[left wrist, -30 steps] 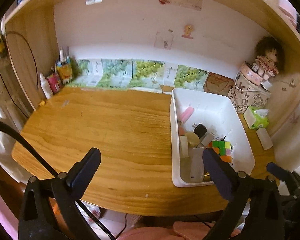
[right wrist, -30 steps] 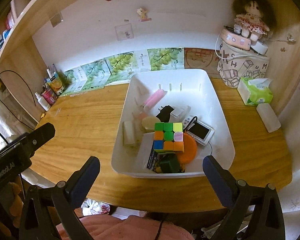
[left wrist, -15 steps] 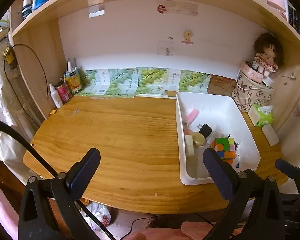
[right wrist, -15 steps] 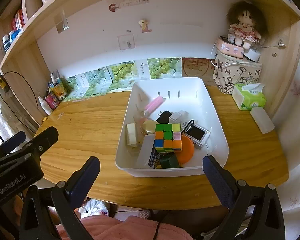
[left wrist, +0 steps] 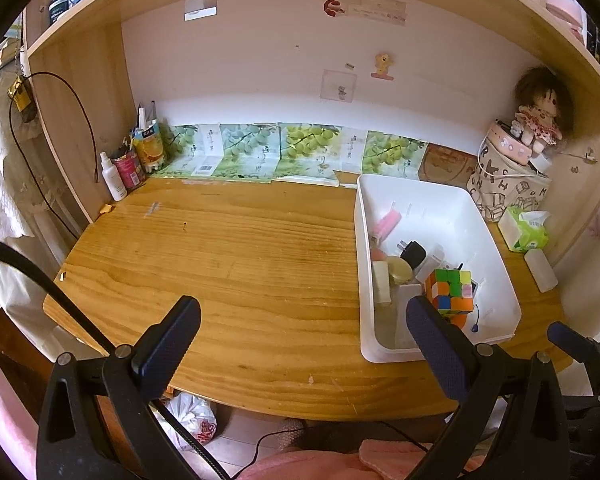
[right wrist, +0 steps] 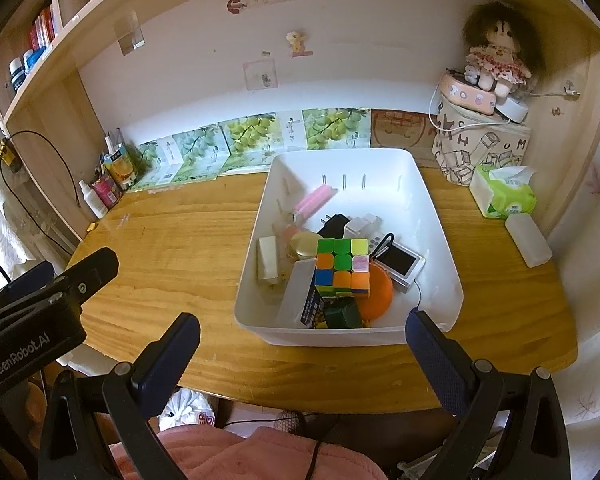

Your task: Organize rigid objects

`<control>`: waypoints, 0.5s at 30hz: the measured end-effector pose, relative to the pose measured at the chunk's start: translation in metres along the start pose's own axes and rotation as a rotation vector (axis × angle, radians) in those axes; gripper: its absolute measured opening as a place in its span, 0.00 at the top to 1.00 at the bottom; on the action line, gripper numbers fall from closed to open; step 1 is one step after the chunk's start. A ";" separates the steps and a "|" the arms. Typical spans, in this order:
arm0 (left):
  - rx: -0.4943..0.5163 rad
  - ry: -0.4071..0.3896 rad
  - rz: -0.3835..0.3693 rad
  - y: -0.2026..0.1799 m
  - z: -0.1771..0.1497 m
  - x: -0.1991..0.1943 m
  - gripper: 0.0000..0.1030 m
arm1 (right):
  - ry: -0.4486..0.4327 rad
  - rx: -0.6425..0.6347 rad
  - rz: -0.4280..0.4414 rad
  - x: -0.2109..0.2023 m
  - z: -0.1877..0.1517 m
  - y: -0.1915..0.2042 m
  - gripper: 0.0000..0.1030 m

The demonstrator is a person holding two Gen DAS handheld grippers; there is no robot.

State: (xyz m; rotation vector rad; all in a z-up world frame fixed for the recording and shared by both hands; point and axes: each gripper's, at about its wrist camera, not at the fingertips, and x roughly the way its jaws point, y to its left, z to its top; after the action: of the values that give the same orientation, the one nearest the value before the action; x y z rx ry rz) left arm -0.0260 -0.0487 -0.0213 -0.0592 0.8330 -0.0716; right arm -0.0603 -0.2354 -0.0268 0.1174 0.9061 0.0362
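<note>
— Two grippers up, both spread wide, nothing between the fingers. Left gripper (left wrist: 300, 320) hanging over the front edge of the wooden desk (left wrist: 240, 264), right gripper (right wrist: 300, 336) over the same front edge, lined up with the near wall of the white bin (right wrist: 432, 208).

— Bin parked toward the right end of the desk, back wall close to the rear edge?

— Near it, yes. Packed at the near end: Rubik's cube (right wrist: 342, 266) perched on top of the pile, orange disc (right wrist: 376, 294) just beside it on the right, dark green block (right wrist: 342, 312) below, tucked against the near wall.

— And further in?

— Pink bar (right wrist: 314, 202) tilted toward the far left corner of the bin, black plug (right wrist: 332, 224) behind the cube, gold-lidded jar (right wrist: 304, 244) to the left of the cube, pale eraser-like block (right wrist: 267, 266) against the left wall. Small white device with a dark screen (right wrist: 400, 262) on the right side.

— Outside the bin?

— Green tissue pack (right wrist: 504, 196) and a white case (right wrist: 528, 240) at the right edge of the desk. Doll (right wrist: 496, 56) atop a printed bag (right wrist: 484, 148) in the rear right corner. Bottles and tubes (left wrist: 132, 160) crowding the rear left corner. Left half of the desk bare wood.
</note>
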 end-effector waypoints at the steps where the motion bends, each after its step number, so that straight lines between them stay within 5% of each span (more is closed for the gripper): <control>1: 0.004 0.001 0.001 -0.001 0.000 0.000 0.01 | 0.002 0.002 0.000 0.001 0.000 0.000 0.00; 15: 0.049 0.004 0.009 -0.005 0.002 0.002 0.01 | 0.016 0.015 -0.001 0.006 0.001 0.000 0.00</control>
State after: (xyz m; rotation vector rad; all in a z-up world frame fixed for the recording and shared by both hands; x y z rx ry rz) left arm -0.0232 -0.0534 -0.0216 -0.0087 0.8351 -0.0835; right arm -0.0562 -0.2353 -0.0311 0.1309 0.9229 0.0297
